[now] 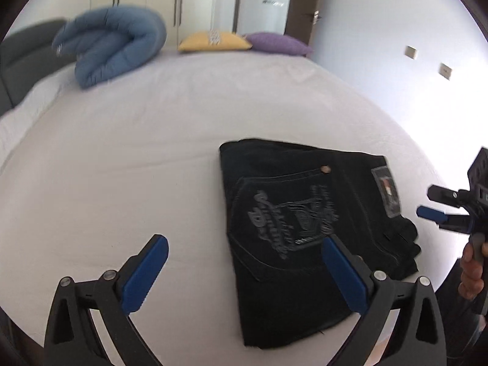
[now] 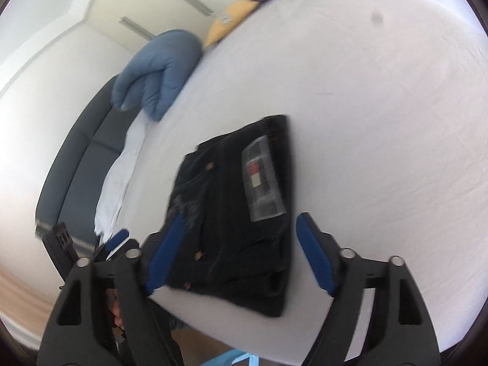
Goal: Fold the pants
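black pants (image 1: 305,228) are seen folded into a compact rectangle, lying flat on white bedding at lower right of the left wrist view; a back pocket with grey embroidery and a waistband patch face upward.

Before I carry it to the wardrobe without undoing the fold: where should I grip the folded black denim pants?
Grip the folded black denim pants at the thick waistband edge by the grey label patch, coming in low from the near bed edge. All layers stack there, so one pinch likely holds them together. Both open grippers are empty.
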`<action>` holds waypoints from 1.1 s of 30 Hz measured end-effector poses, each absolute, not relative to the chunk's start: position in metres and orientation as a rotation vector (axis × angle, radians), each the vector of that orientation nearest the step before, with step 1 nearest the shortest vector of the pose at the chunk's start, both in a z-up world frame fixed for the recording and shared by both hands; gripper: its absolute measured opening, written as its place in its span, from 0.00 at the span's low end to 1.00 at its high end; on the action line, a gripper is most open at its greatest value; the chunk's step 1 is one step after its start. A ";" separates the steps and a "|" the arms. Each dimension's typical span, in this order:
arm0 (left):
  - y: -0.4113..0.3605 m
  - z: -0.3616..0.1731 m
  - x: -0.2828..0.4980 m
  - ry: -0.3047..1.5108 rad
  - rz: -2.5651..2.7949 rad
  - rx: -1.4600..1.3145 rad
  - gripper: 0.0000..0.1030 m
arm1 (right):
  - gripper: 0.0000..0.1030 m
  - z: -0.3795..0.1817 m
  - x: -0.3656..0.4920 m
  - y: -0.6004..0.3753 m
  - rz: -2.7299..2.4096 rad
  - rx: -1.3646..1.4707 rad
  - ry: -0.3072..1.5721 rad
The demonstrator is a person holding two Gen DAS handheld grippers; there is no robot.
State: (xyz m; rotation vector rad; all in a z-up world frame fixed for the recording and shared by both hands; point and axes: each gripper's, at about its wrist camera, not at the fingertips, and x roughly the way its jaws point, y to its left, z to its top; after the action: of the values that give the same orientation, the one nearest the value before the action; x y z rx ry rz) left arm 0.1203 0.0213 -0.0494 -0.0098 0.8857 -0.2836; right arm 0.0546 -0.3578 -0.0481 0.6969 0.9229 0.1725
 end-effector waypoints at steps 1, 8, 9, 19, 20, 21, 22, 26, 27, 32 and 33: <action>0.025 -0.054 0.130 0.920 -0.297 -0.027 0.97 | 0.75 -0.053 0.061 -0.365 0.171 0.728 0.942; 0.028 -0.092 0.190 1.138 -0.401 -0.100 0.91 | 0.63 -0.096 0.107 -0.381 0.191 0.835 1.080; 0.027 -0.097 0.195 1.166 -0.415 -0.116 0.91 | 0.62 -0.099 0.113 -0.382 0.193 0.847 1.084; -0.007 -0.106 0.212 1.251 -0.478 -0.082 0.53 | 0.28 -0.112 0.152 -0.361 0.209 0.753 1.154; -0.009 -0.104 0.212 1.250 -0.476 -0.073 0.50 | 0.25 -0.109 0.151 -0.360 0.206 0.732 1.151; -0.011 -0.102 0.213 1.245 -0.470 -0.074 0.44 | 0.24 -0.107 0.151 -0.357 0.203 0.711 1.148; -0.011 -0.100 0.212 1.240 -0.464 -0.083 0.37 | 0.21 -0.104 0.149 -0.353 0.199 0.681 1.142; -0.017 -0.086 0.209 1.215 -0.464 -0.089 0.24 | 0.16 -0.081 0.146 -0.336 0.187 0.538 1.108; -0.018 -0.083 0.209 1.209 -0.463 -0.092 0.23 | 0.15 -0.075 0.146 -0.333 0.188 0.518 1.098; -0.022 -0.050 0.212 1.135 -0.480 -0.123 0.20 | 0.14 -0.039 0.144 -0.325 0.219 0.465 1.044; -0.023 -0.043 0.215 1.116 -0.484 -0.128 0.20 | 0.14 -0.029 0.146 -0.326 0.223 0.454 1.024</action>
State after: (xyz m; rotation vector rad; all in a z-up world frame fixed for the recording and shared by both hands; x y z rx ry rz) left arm 0.2145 -0.0232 -0.0430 -0.1275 1.1163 -0.4840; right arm 0.1462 -0.3258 -0.0293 0.4541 1.0245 0.2227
